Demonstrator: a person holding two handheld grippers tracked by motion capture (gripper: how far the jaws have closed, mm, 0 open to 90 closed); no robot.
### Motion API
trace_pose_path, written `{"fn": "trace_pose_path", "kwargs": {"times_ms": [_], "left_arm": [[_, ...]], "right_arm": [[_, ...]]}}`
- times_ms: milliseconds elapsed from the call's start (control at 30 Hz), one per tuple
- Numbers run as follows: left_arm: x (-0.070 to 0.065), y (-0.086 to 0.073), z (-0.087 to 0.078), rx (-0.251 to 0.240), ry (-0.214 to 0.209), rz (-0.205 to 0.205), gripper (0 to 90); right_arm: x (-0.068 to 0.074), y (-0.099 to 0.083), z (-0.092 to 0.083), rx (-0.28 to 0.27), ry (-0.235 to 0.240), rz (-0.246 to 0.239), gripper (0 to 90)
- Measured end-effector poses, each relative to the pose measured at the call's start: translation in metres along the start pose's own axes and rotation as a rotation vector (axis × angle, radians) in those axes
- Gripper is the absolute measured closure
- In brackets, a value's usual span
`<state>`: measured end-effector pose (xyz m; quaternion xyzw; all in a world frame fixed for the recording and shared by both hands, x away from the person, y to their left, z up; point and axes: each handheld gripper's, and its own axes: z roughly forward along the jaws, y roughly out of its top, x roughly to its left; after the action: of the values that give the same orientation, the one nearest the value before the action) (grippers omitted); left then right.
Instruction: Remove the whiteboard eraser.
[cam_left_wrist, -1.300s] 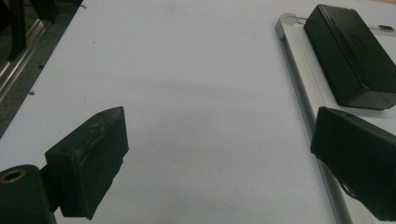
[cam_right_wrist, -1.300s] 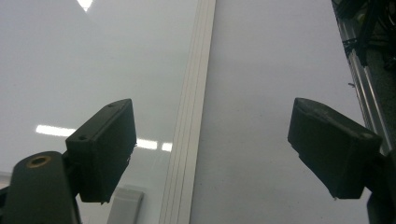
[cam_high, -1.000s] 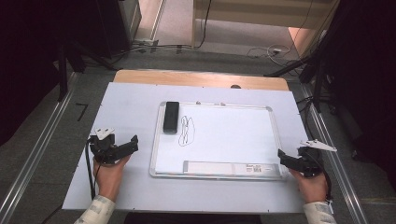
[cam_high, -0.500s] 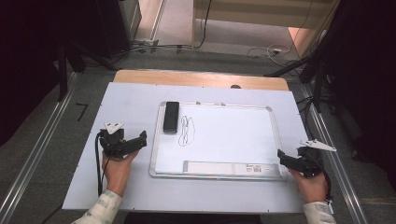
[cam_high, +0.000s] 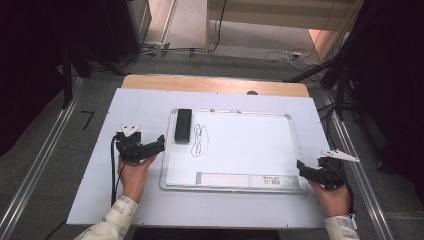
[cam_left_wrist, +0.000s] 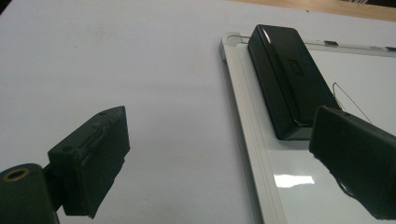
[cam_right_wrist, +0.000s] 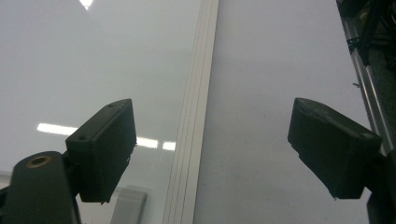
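A white whiteboard (cam_high: 240, 150) lies in the middle of the table with a black eraser (cam_high: 183, 125) at its top left corner and a thin pen scribble (cam_high: 198, 140) beside it. My left gripper (cam_high: 156, 144) stands open just off the board's left edge, pointing at the eraser. In the left gripper view the eraser (cam_left_wrist: 285, 74) lies ahead, close to the right jaw, on the board's frame (cam_left_wrist: 240, 116), and nothing is between the jaws of that gripper (cam_left_wrist: 219, 126). My right gripper (cam_high: 302, 168) is open at the board's lower right corner, its jaws (cam_right_wrist: 210, 116) straddling the frame (cam_right_wrist: 196, 107).
A printed label strip (cam_high: 245, 180) runs along the board's bottom edge. The board rests on a white mat (cam_high: 95, 170) over a wooden table (cam_high: 215, 84). Metal rails (cam_high: 45, 165) flank the table, and cables lie on the floor behind.
My left gripper has moved right and forward, toward the board's left edge and the eraser. The right gripper has stayed put.
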<state>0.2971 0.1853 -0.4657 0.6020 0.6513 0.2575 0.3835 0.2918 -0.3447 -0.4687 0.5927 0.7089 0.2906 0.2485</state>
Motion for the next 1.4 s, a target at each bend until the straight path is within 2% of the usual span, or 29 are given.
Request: {"fn": "trace_pose_path", "kwargs": {"times_ms": [233, 1100, 1233, 1400], "left_arm": [[-0.009, 0.006, 0.012, 0.022, -0.018, 0.008, 5.8], [-0.041, 0.026, 0.039, 0.033, -0.048, 0.037, 6.1], [-0.046, 0.029, 0.044, 0.039, -0.058, 0.047, 7.3], [-0.051, 0.030, 0.056, 0.063, -0.051, 0.057, 7.3]], "right_arm": [[0.000, 0.000, 0.000, 0.000, 0.002, 0.000, 14.0], [0.000, 0.000, 0.000, -0.002, 0.007, 0.002, 14.0], [0.000, 0.000, 0.000, -0.002, 0.008, 0.004, 14.1], [-0.001, 0.000, 0.000, -0.002, 0.009, 0.005, 14.1]]}}
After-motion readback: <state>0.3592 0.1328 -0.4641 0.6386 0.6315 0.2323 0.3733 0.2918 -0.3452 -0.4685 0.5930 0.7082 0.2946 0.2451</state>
